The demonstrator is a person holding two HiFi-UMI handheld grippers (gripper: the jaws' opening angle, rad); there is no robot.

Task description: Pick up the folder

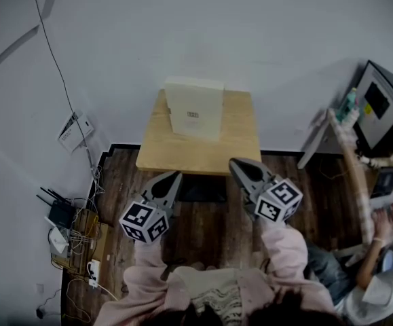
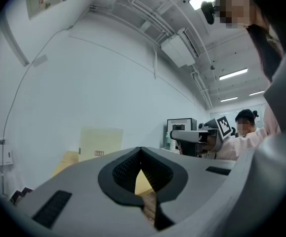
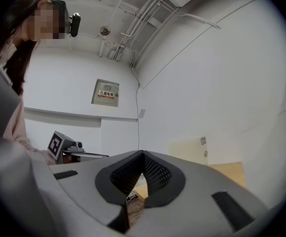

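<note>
Folder: pale folder [image 1: 195, 107] stands upright at the far edge of the table [image 1: 206, 153], against the wall, untouched.
Jaws: left gripper [image 1: 174, 176] and right gripper [image 1: 235, 164] both closed, empty, short of the near edge.
Remaining: reach, grasp, lift.

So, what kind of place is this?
Likely an office or lab workroom: a small wooden table against a white wall, a router with cables on the floor, and ceiling strip lights.
</note>
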